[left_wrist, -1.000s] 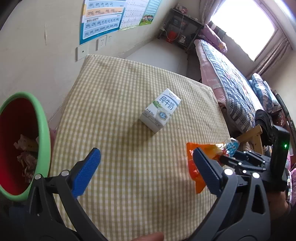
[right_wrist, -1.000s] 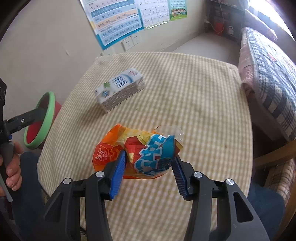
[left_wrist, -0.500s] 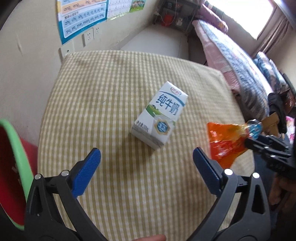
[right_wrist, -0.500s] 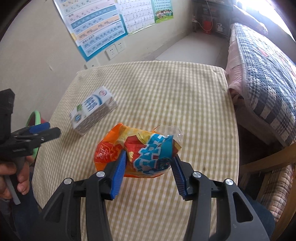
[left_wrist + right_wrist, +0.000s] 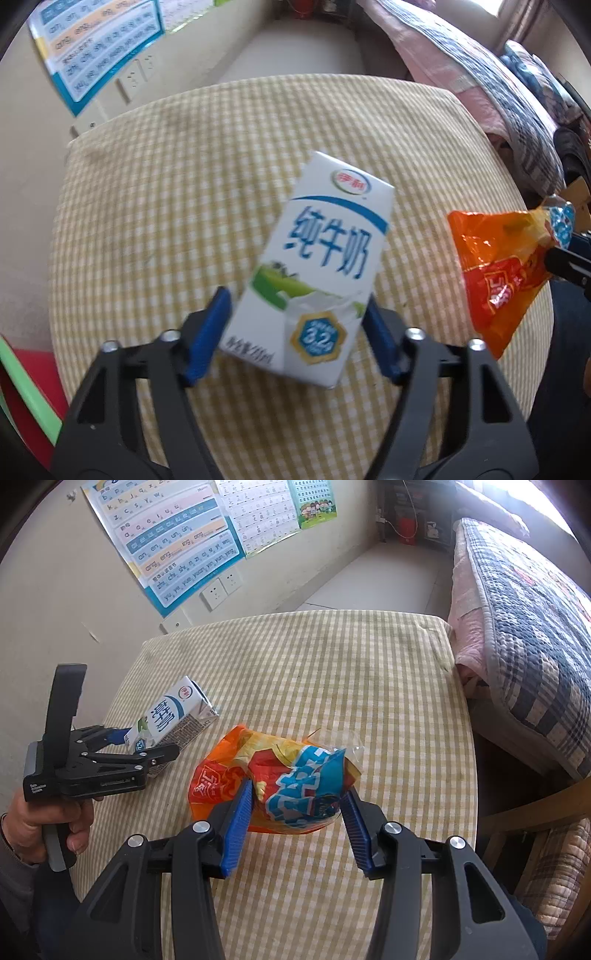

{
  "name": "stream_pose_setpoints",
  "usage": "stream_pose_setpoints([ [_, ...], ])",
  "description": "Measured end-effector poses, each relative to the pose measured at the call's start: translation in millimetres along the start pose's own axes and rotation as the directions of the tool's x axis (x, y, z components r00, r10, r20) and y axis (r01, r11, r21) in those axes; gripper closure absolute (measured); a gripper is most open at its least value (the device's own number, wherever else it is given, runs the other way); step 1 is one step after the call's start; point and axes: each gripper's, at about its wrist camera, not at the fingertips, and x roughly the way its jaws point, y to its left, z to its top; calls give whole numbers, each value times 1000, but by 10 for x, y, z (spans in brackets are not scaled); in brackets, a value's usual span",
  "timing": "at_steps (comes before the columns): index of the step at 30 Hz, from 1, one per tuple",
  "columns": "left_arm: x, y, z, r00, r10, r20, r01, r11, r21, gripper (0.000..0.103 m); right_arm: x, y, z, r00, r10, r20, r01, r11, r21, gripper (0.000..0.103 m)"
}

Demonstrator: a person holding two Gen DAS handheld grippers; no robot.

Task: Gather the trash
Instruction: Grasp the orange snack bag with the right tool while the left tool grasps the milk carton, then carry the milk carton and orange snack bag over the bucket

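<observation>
A white and blue milk carton (image 5: 325,236) lies on its side on the checked tablecloth (image 5: 184,184). My left gripper (image 5: 297,299) straddles its near end; the jaws are closing and the blue pads (image 5: 214,325) sit against both sides. The right wrist view shows the same carton (image 5: 166,712) at the table's left edge with the left gripper (image 5: 147,746) around it. My right gripper (image 5: 297,794) is shut on a crumpled orange and blue snack bag (image 5: 295,775), held above the table. The bag (image 5: 498,266) hangs at the right of the left wrist view.
A red bin with a green rim (image 5: 22,387) stands on the floor left of the table. A bed with a checked quilt (image 5: 535,609) runs along the table's right side, and a wooden chair (image 5: 535,812) is near it. A person's hand (image 5: 37,823) holds the left gripper.
My left gripper swung away from the bin, came down over the milk carton, and its jaws narrowed from wide open onto the carton's sides. The right gripper shifted slightly, still holding the snack bag.
</observation>
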Motion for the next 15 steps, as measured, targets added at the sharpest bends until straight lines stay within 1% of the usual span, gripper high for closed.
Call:
stream_pose_setpoints([
  [2, -5, -28, 4, 1000, 6, 3, -6, 1000, 10, 42, -4, -7, -2, 1000, -1, 3, 1, 1000, 3, 57],
  [6, -45, -73, -15, 1000, -3, 6, 3, 1000, 5, 47, -19, -16, -8, 1000, -3, 7, 3, 1000, 5, 57],
  [12, -202, -78, -109, 999, -24, 23, 25, 999, -30, 48, -74, 21, -37, 1000, -1, 14, 1, 1000, 3, 58],
  [15, -342, -62, -186, 999, -21, 44, 23, 999, -47, 48, -140, 71, -50, 1000, -1, 26, 1, 1000, 0, 58],
])
